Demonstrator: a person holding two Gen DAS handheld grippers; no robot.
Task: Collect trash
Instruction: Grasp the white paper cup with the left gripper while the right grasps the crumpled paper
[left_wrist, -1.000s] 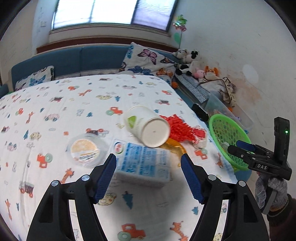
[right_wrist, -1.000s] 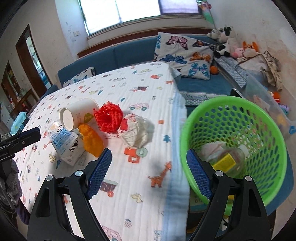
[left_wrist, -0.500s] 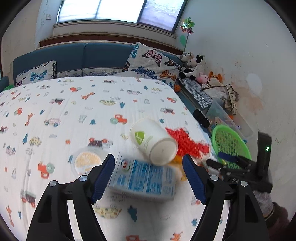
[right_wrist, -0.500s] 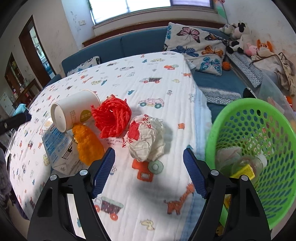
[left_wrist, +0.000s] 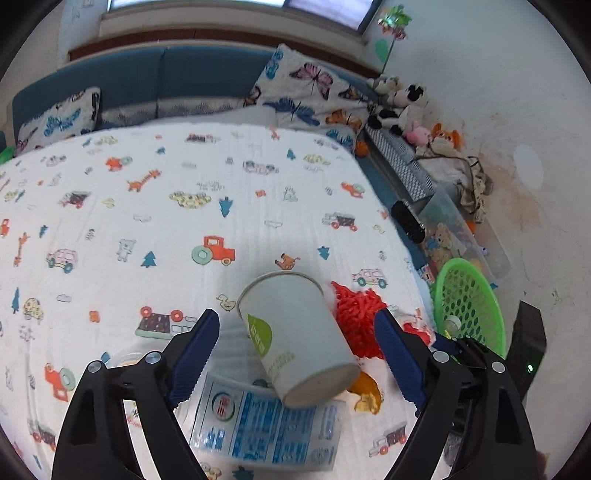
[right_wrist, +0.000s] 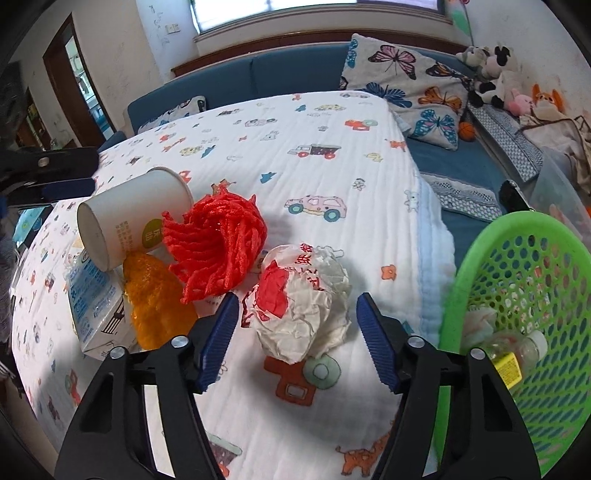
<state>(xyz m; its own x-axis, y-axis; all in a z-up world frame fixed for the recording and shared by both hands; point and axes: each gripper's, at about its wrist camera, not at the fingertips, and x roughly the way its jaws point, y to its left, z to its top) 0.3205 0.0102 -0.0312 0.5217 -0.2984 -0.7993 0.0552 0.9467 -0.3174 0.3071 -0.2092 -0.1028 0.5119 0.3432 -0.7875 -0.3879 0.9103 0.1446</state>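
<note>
Between the spread fingers of the right tool (right_wrist: 293, 338) sat a crumpled paper ball (right_wrist: 304, 302), its jaws wide and not touching it. Just beyond lay red netting (right_wrist: 216, 245), with an orange wrapper (right_wrist: 155, 304), a toppled paper cup (right_wrist: 129, 218) and a blue carton (right_wrist: 92, 295) off to its left on the printed sheet (right_wrist: 314, 177). To its right stood the green basket (right_wrist: 524, 258), a bottle (right_wrist: 517, 349) inside. The left tool (left_wrist: 293, 356) was wide too, the cup between its fingers
</note>
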